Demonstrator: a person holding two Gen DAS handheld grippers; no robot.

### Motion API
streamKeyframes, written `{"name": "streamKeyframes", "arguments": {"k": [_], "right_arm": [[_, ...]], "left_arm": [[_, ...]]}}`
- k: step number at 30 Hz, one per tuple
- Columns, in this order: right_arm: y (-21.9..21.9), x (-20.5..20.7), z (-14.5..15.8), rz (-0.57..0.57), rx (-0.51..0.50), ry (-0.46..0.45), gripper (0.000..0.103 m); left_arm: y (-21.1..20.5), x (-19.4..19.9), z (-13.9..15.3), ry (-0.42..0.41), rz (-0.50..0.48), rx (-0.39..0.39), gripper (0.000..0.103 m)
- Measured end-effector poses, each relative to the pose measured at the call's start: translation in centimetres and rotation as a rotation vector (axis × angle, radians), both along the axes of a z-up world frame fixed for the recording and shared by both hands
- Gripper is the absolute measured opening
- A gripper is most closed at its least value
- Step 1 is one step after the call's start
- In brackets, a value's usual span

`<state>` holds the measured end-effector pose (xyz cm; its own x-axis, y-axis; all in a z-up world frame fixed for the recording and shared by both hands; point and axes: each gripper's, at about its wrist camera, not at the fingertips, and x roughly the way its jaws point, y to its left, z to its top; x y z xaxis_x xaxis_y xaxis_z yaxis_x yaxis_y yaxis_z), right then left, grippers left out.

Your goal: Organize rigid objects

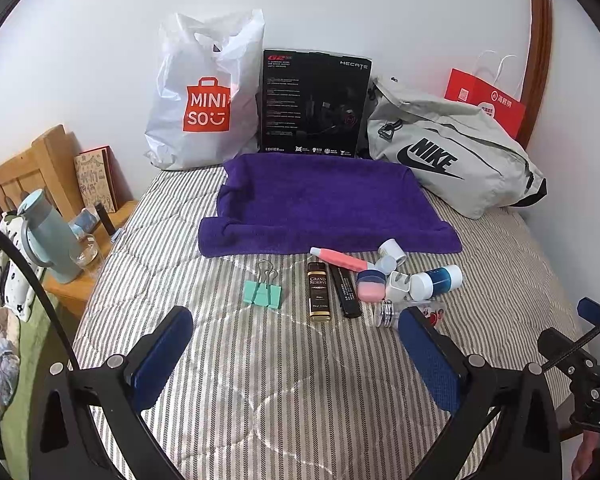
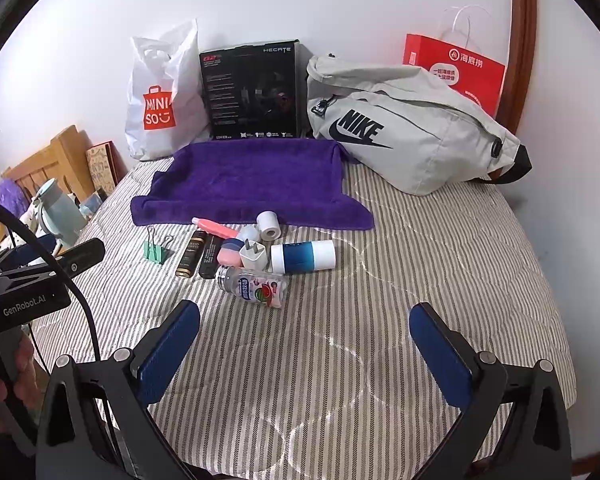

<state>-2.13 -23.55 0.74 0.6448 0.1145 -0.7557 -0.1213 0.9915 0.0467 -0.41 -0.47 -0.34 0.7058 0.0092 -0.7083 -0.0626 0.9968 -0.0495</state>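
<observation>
Small rigid items lie clustered on the striped bed in front of a purple towel (image 1: 324, 204) (image 2: 248, 180): a green binder clip (image 1: 262, 294) (image 2: 156, 251), a gold-black bottle (image 1: 319, 294) (image 2: 191, 254), a black stick (image 1: 346, 292), a pink tube (image 1: 340, 259) (image 2: 216, 227), a pink-blue jar (image 1: 370, 285), a white plug (image 2: 254, 255), a blue-white cylinder (image 1: 436, 280) (image 2: 303, 255) and a clear bottle (image 2: 254, 286). My left gripper (image 1: 296, 356) is open, nearer than the items. My right gripper (image 2: 306, 344) is open over bare bedding, right of the cluster.
Along the wall stand a white Miniso bag (image 1: 204, 100), a black box (image 1: 314, 104), a grey Nike bag (image 1: 452, 152) and a red paper bag (image 2: 456, 68). A wooden bedside shelf (image 1: 80, 240) at left holds a blue flask (image 1: 48, 236).
</observation>
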Motion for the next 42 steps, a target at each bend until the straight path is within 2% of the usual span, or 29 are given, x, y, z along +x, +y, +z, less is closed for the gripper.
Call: {"name": "streamKeyframes", "arguments": {"k": [28,31,37,42], "right_arm": [[0.2,0.2,0.1,0.011,0.001,0.003,0.103],[0.2,0.2,0.1,0.007,-0.001,0.007,0.103],[-0.3,1.6,-0.9,-0.005,0.000,0.030,0.103],[-0.9,2.8,-2.2,-0.010,0.010,0.049,0.103]], "left_arm": [[0.1,0.5,-0.2,0.012,0.005,0.021,0.103],[0.0,0.6,-0.3,0.013,0.009,0.042,0.103],[0.5,1.8,-1.8,0.053,0.017,0.054,0.103],[2.1,3.2,-4.2,0.088,0.040,0.025,0.103]]}}
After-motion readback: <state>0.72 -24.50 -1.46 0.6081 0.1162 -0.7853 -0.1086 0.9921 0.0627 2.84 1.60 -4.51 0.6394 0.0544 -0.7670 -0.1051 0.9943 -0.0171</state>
